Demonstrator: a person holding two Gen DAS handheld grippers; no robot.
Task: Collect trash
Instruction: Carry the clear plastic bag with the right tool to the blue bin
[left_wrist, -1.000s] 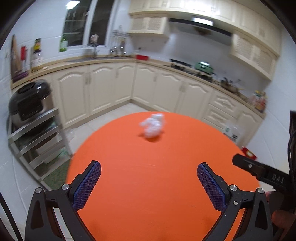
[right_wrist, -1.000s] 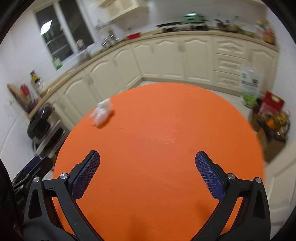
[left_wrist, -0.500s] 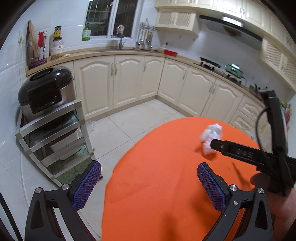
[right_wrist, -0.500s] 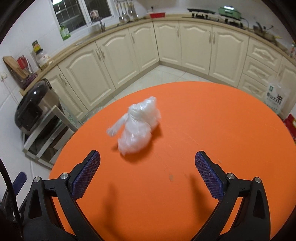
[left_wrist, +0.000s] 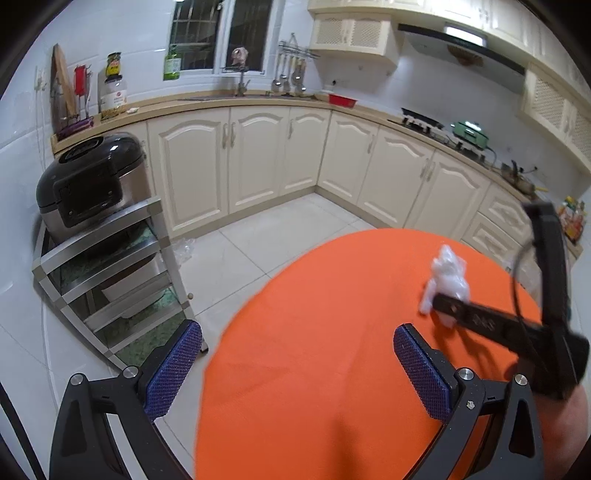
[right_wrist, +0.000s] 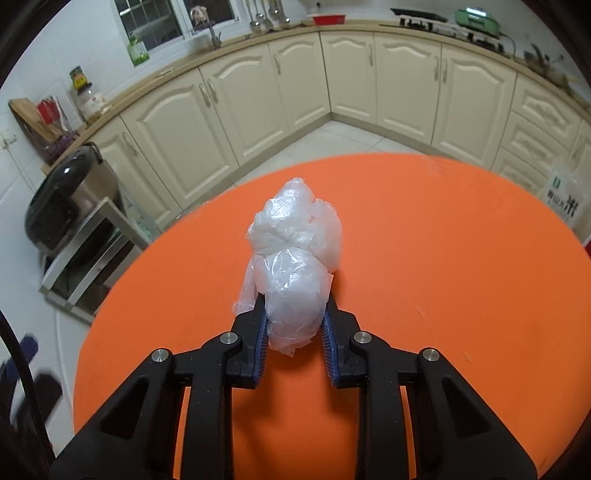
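A crumpled clear plastic bag (right_wrist: 295, 266) lies on the round orange table (right_wrist: 443, 258). My right gripper (right_wrist: 294, 321) is closing on the bag's near end, and both blue pads press into the plastic. In the left wrist view the same bag (left_wrist: 448, 269) sits at the right, partly behind the right gripper's black body (left_wrist: 498, 328). My left gripper (left_wrist: 295, 373) stands open over the table's left edge, with nothing between its fingers.
A steel shelf rack (left_wrist: 107, 280) bearing a black rice cooker (left_wrist: 88, 177) stands on the tiled floor left of the table. Cream cabinets (right_wrist: 369, 74) run along the back walls. A printed white bag (right_wrist: 565, 199) sits past the table's right edge.
Both views swung left along the table. My right gripper came down to the plastic bag and its jaws went from wide apart to pressed on it. The left gripper stayed open.
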